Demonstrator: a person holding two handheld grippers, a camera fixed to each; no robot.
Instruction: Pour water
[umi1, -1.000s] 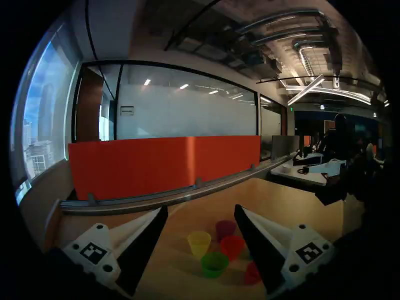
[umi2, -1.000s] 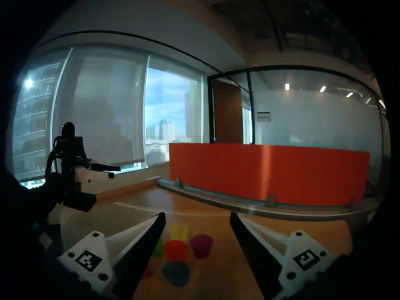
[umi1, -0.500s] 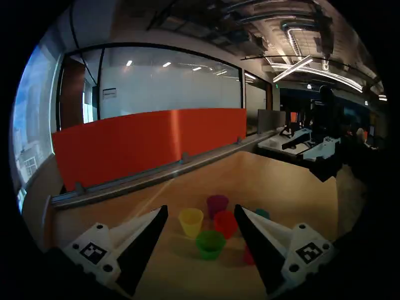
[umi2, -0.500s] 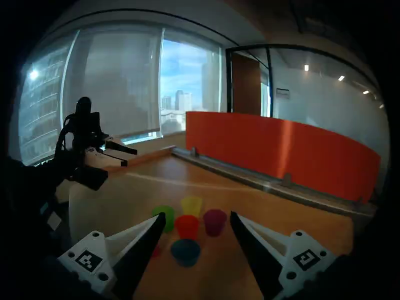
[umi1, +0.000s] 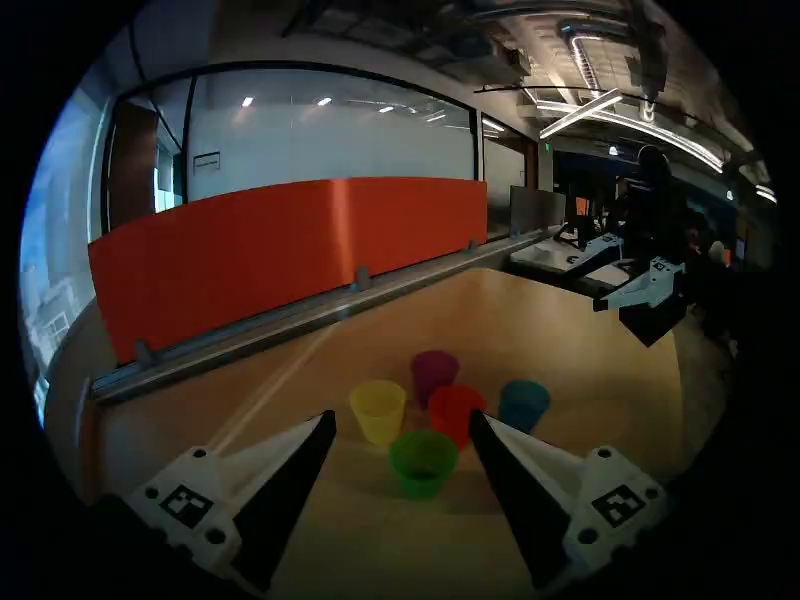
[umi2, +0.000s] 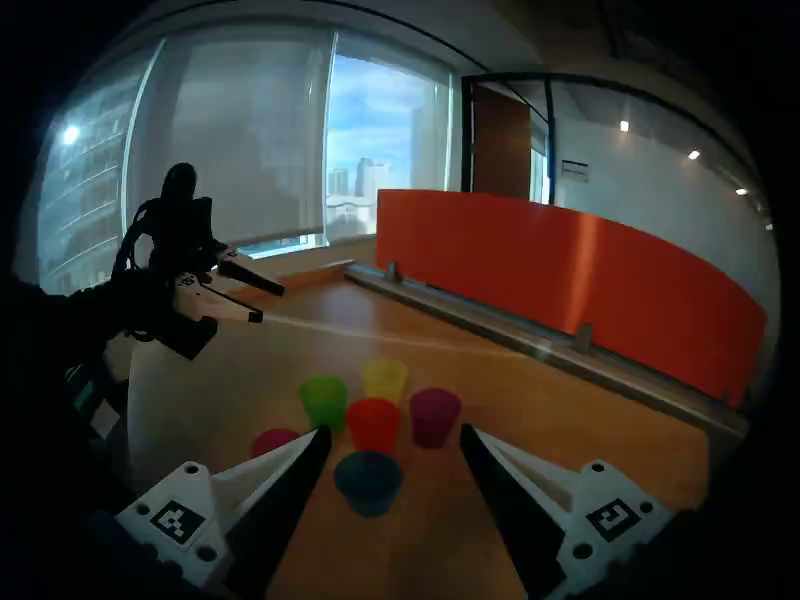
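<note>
**Both hand-held grippers held wide open over a cluster of plastic cups**

The left hand-held gripper (umi1: 400, 416) is seen with its jaws spread wide, and nothing is held between them. The right hand-held gripper (umi2: 393, 432) is likewise spread wide and nothing is gripped. On each, white wedge-shaped fingers are faced with black inner pads, and a square black-and-white marker is fixed to each finger.

A tight group of small, tapered, translucent plastic cups is set upright on the smooth, wood-toned tabletop (umi1: 570, 345). In the left gripper view, the green cup (umi1: 423, 462) is found nearest, between the fingertips. The yellow cup (umi1: 378, 410) and the red cup (umi1: 456, 412) are placed just behind it. The purple cup (umi1: 435, 373) is set farther back, and the teal cup (umi1: 524, 402) stands to the right. In the right gripper view, a pink cup (umi2: 272, 441) is also seen at the left edge of the group, partly hidden by a finger. Whether any cup holds water cannot be told.

The far edge of the tabletop is bordered by a flat orange panel (umi1: 280, 250), which is seated in a grey metal rail (umi1: 250, 338). Large windows (umi2: 230, 170) are seen beyond it in the right gripper view.
</note>
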